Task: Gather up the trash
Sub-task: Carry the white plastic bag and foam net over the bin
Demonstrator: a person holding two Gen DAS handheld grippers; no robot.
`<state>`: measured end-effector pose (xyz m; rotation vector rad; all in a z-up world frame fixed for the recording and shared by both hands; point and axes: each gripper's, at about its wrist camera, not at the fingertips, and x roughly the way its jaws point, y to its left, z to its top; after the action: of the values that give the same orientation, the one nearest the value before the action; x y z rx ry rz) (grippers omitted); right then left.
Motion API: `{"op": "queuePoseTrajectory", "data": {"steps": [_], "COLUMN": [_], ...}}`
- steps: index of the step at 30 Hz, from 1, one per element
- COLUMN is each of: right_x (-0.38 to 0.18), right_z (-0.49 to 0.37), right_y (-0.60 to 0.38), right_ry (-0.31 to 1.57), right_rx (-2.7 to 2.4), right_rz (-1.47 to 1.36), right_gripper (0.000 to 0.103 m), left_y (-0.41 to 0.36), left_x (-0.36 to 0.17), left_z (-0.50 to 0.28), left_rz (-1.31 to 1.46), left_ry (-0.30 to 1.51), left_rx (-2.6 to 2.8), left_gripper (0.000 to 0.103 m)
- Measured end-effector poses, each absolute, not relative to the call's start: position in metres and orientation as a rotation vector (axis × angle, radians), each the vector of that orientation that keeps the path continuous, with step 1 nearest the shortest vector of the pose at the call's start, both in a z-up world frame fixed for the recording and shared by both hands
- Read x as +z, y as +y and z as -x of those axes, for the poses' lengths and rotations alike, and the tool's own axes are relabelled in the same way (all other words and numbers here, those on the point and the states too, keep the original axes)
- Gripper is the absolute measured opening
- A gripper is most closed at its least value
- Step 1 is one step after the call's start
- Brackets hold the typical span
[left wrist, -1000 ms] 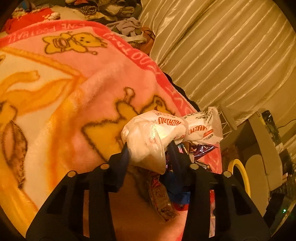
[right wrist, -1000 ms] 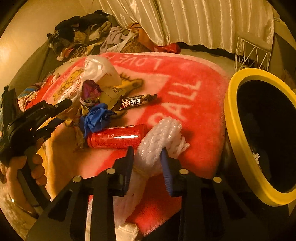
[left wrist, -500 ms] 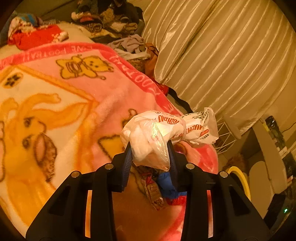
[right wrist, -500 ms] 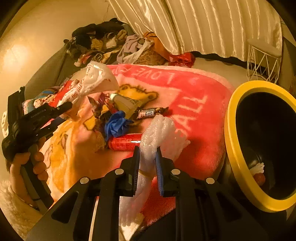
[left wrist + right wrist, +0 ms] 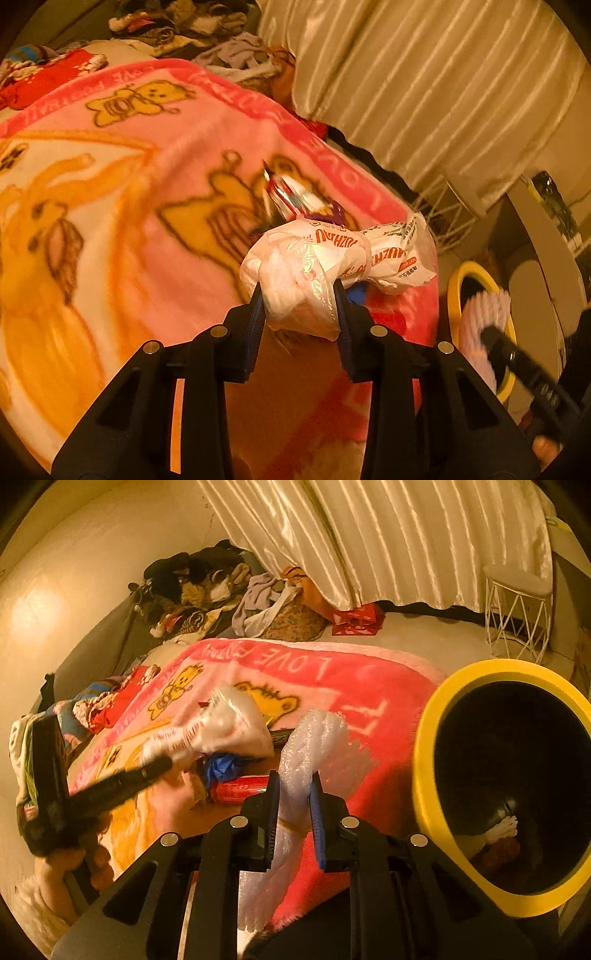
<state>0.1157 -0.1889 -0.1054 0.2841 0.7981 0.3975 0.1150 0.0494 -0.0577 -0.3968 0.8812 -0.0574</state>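
Left hand-held gripper [image 5: 298, 306] clamping plastic bag [image 5: 332, 258], right hand-held gripper [image 5: 293, 805] pinching bubble wrap [image 5: 314, 746], blanket [image 5: 332, 672] reading "LOVE"

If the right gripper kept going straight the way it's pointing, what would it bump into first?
Probably the pink blanket. The right gripper, shut on the bubble wrap, points over the bed, left of the yellow bin. Depth is hard to judge.
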Motion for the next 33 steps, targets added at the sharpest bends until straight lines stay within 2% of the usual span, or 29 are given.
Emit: {"op": "queuePoseTrajectory", "data": {"steps": [18,33], "right_x": [-0.093,-0.086], "right_z": [-0.111,-0.112], "right_y": [-0.246,-0.310], "right_ry": [0.720,0.636], "right_rx": [0.298,0.159], "right_rz": [-0.403,-0.471], "right_gripper": [0.016,0.016], "left_y": [-0.023,-0.074], "left_x": [-0.074,-0.052], "left_z": [-0.111,-0.117], "left_rz": [0.335,0.207], "left_ry": [1.019,0.941], "left_rx": [-0.213,-0.274], "left_gripper": [0.028,0.027]}}
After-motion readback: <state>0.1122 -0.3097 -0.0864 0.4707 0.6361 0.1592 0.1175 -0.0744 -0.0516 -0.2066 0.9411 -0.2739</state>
